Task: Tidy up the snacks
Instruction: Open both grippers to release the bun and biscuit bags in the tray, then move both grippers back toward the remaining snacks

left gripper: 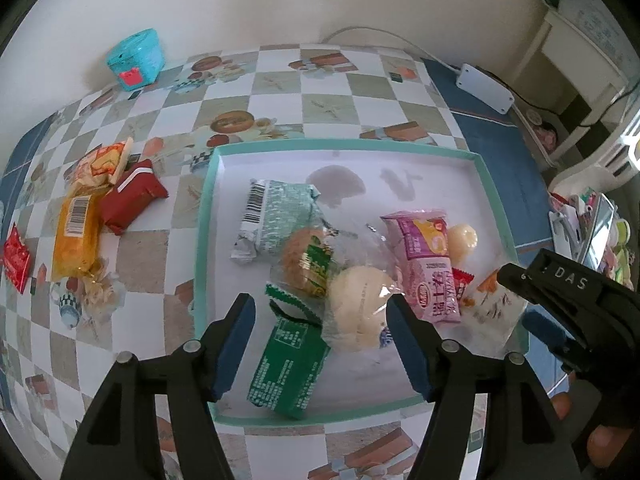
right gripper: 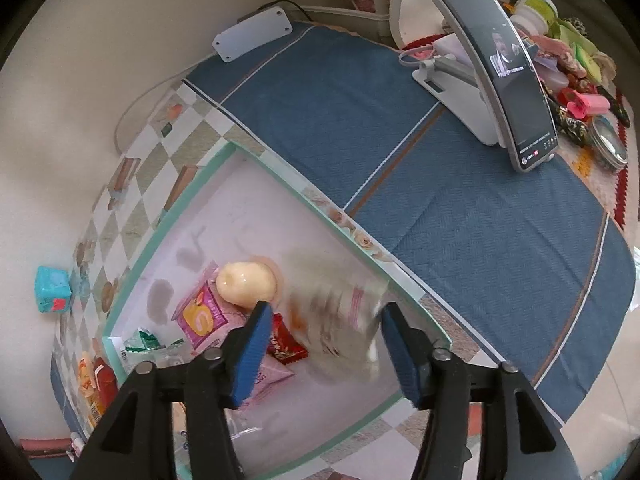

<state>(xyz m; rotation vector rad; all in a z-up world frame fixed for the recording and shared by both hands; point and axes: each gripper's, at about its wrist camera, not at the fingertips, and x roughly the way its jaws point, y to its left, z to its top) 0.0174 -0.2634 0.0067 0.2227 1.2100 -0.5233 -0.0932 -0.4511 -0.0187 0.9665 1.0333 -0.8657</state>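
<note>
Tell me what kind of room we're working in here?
Probably a lived-in home: a table under a checkered cloth, a phone on a stand playing video, and household clutter heaped at the table's far end.

One shallow teal-rimmed tray (left gripper: 208, 216) sits on the bench (left gripper: 280, 92); inside it, two pale round buns (left gripper: 360, 304), one brown bun in a clear wrapper (left gripper: 306, 260), one mint-green packet (left gripper: 280, 208), one dark green packet (left gripper: 288, 368), one pink packet (left gripper: 428, 256), one small red sachet (left gripper: 462, 280); towards the bench's left edge, four loose packets (left gripper: 76, 232); at the far left corner, one teal box (left gripper: 136, 58); two tools in play.
</note>
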